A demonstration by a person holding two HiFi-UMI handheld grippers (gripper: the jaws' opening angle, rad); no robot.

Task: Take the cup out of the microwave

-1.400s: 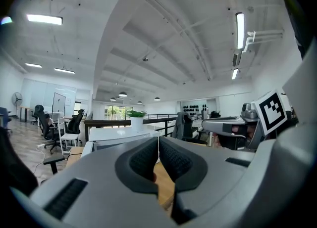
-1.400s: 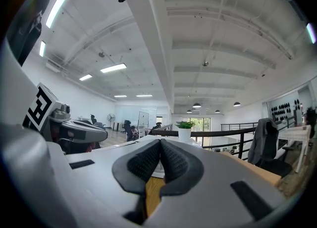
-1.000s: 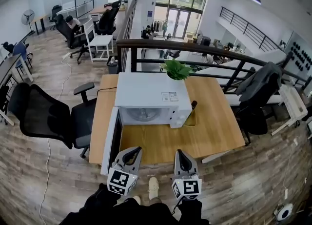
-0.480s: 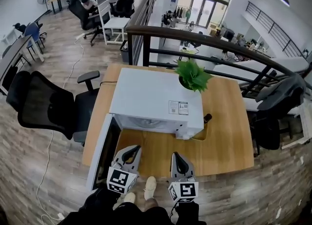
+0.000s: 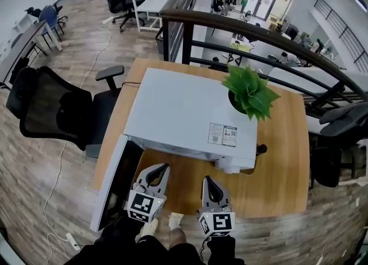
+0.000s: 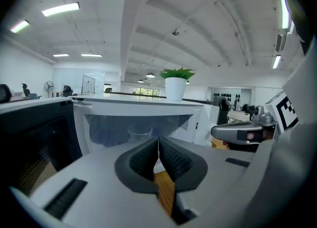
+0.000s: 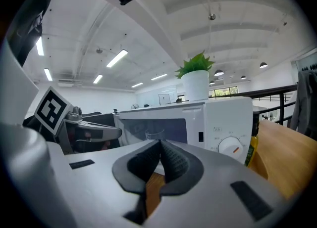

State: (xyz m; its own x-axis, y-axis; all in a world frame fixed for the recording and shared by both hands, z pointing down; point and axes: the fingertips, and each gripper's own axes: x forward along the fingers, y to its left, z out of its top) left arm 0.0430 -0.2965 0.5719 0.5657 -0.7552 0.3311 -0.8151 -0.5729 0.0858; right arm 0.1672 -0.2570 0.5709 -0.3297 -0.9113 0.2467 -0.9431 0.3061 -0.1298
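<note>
Left gripper view showing clear glass cup sitting inside microwave cavity, contents not discernible; door hanging open at left. Approach step seeming in hand: left gripper and right gripper facing cavity, jaws pressed together, gripping nothing. Next move calling for opening jaws, reaching in around cup. Potted plant standing atop microwave.

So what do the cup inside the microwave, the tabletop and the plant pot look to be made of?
Cup: clear and see-through with a faint rim line, so glass or clear plastic.
Tabletop: light wood or wood-look laminate, matte, with grain streaks.
Plant pot: plain white, smooth; ceramic or plastic, hard to tell.
</note>
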